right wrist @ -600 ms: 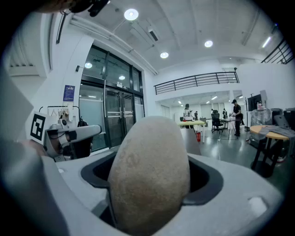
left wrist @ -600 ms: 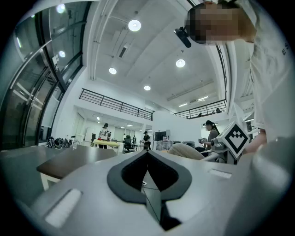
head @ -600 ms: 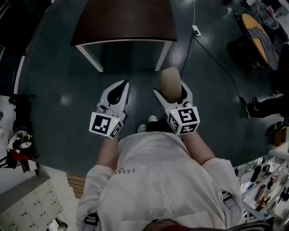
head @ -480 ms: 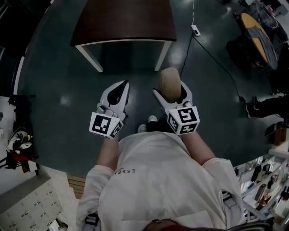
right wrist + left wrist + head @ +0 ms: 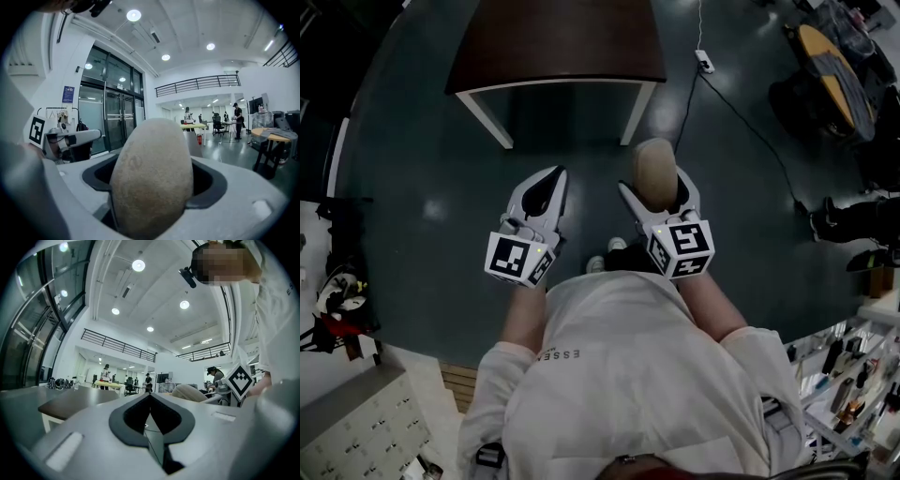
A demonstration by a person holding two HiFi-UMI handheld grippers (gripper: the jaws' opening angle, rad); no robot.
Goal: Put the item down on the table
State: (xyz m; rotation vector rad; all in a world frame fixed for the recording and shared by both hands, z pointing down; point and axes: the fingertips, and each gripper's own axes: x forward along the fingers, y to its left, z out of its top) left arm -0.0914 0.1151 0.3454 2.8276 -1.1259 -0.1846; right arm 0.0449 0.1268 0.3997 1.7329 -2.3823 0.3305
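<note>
In an open, dimly lit hall, short of a dark worktop (image 5: 558, 42) on white legs, a person in a white top holds two grippers out at waist height above the grey floor (image 5: 422, 187). The right gripper (image 5: 658, 199) has its jaws spread wide and clamped on the sides of the item (image 5: 653, 167), a rounded, tan, potato-like lump that stands on end between them. The grip appears wide because the lump is bulky, and it is carried upright, probably so that it can be lowered base-first. The left gripper (image 5: 546, 192) is level with the right one and apart from it. Its jaws are closed tip to tip on nothing, and it seems to have no part in the carry. The item hangs over bare floor, well apart from the worktop, so judging by that gap the approach is not finished and the set-down has not begun. Compared with half a second earlier, almost nothing differs: both grippers and the item keep the same pose, and only the view has drifted slightly.
</note>
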